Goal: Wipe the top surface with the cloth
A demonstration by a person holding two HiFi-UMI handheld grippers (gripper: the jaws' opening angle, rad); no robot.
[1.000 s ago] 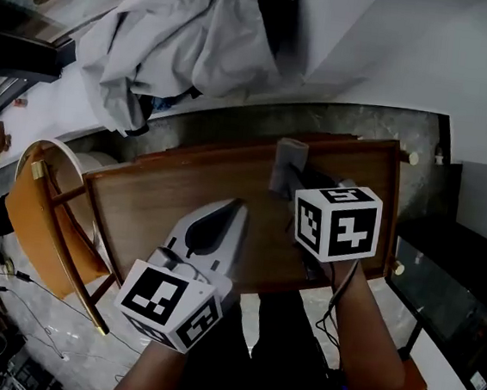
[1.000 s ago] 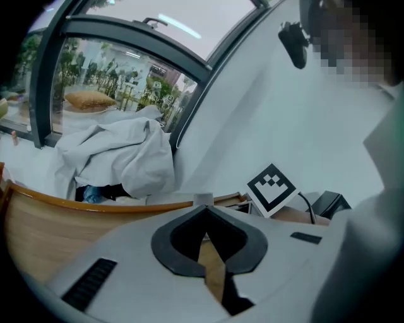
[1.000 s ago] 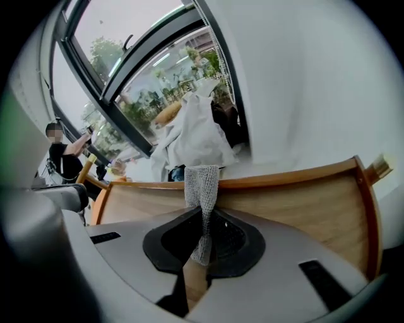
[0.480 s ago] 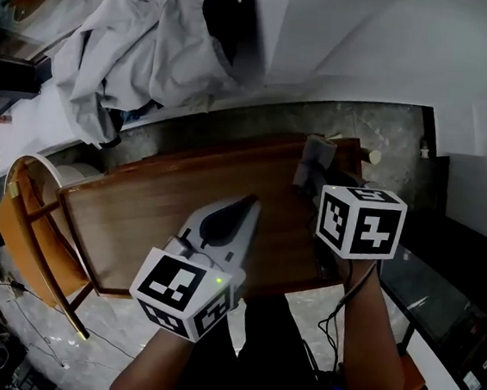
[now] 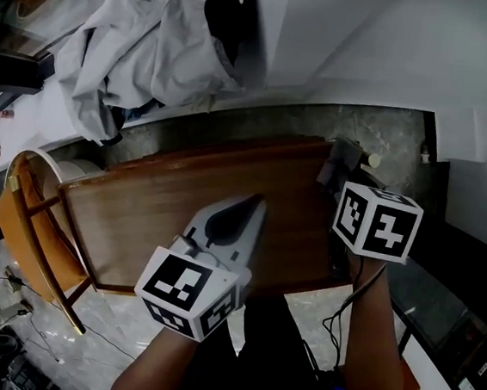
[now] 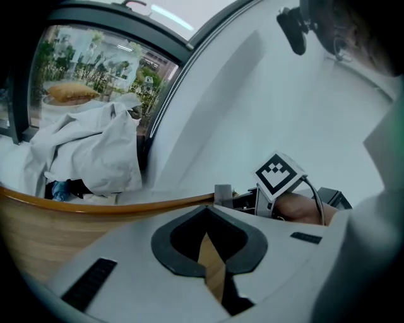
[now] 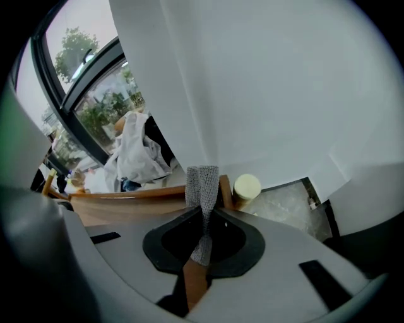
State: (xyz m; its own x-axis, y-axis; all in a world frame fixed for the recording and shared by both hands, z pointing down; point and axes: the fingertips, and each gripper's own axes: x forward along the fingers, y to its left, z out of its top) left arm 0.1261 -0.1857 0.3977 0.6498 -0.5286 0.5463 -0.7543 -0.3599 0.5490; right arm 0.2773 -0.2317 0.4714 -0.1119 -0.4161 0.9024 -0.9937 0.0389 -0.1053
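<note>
The brown wooden table top (image 5: 165,203) fills the middle of the head view. A grey knitted cloth (image 5: 343,154) rests at the table's far right corner, and my right gripper (image 5: 339,170) is shut on it. In the right gripper view the cloth (image 7: 202,183) stands pinched between the jaws of the right gripper (image 7: 203,211), just over the table's edge (image 7: 126,197). My left gripper (image 5: 254,201) hovers over the table's near middle, shut with nothing in it. In the left gripper view the left gripper (image 6: 206,211) points along the table top (image 6: 44,233).
A pile of white clothing (image 5: 147,41) lies on the ledge beyond the table. A curved wooden chair (image 5: 30,211) stands at the table's left end. A cream round knob (image 7: 247,187) sticks out by the far right corner. Dark furniture (image 5: 450,289) stands to the right, and cables lie on the floor.
My right gripper has slid the cloth to the right along the table's far edge, up to the far right corner. The left gripper has hardly moved.
</note>
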